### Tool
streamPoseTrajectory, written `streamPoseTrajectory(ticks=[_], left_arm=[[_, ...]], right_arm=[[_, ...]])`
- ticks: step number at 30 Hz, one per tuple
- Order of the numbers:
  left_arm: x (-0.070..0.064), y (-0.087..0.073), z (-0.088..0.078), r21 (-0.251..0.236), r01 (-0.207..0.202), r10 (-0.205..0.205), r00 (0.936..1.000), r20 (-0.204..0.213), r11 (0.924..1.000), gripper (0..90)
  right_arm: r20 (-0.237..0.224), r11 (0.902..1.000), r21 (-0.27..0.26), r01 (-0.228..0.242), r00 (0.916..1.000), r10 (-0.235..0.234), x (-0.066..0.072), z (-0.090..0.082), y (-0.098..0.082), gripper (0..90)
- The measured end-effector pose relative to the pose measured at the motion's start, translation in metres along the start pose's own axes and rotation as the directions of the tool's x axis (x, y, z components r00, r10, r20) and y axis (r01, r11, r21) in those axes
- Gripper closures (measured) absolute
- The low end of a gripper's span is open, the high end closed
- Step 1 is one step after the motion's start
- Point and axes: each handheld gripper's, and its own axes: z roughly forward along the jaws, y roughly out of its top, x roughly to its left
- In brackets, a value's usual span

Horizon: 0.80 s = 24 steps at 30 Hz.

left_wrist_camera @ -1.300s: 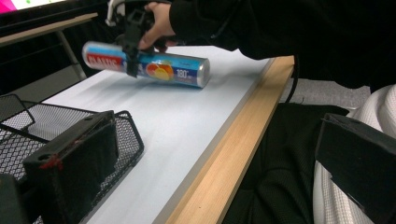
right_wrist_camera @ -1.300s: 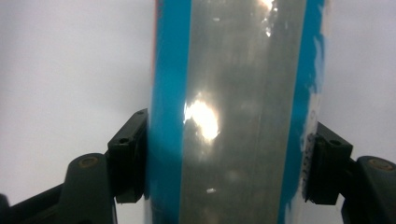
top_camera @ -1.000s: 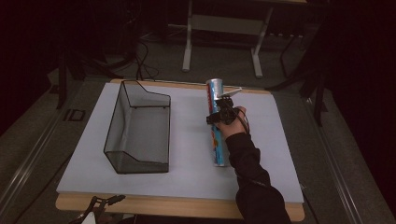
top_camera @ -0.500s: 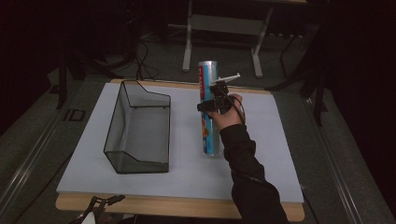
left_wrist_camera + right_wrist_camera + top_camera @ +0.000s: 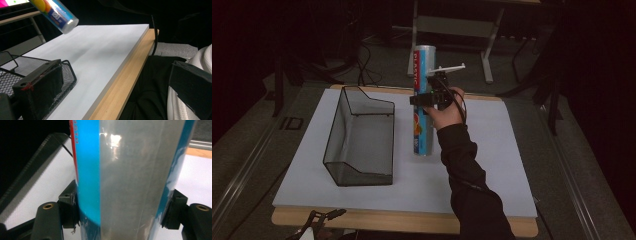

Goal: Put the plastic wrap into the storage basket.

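The right gripper (image 5: 430,98) is clamped across the middle of a long cylindrical roll (image 5: 423,100) with a blue, red and clear printed wrapper. In the right gripper view its two black jaws press against opposite sides of the roll (image 5: 130,180). In the high view the roll looks lifted clear of the pale grey board (image 5: 502,165), which lies on a wooden table (image 5: 412,221), and in the left gripper view its lower end (image 5: 56,12) hangs in the air above the board (image 5: 100,52). The person's right hand (image 5: 447,111) holds the gripper, with a dark sleeve running back to the bottom edge.

A black wire mesh basket (image 5: 362,137) stands on the board just to the left of the roll, apart from it.

The left gripper (image 5: 314,224) sits low at the near edge of the table, and in its own view its jaws stand wide apart, one in front of the basket (image 5: 67,72)
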Motion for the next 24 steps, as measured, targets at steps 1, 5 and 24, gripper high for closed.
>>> streamPoseTrajectory(ticks=[1,5,24], left_arm=[[0.0,0.0,0.0,-0.001,0.001,-0.001,1.0,0.0,1.0,0.1],[0.0,0.0,0.0,-0.002,0.0,0.0,1.0,0.0,1.0,0.1],[0.0,0.001,-0.002,-0.009,-0.007,0.007,1.0,0.003,0.9999,0.1]], right_arm=[[-0.005,1.0,-0.005,-0.001,1.0,0.0,0.003,0.0,0.002,31.7],[-0.026,0.9998,-0.019,0.0,0.9997,0.0,0.016,0.001,0.008,31.7],[-0.161,0.9974,-0.038,-0.061,0.9855,0.054,0.065,0.051,-0.007,31.7]])
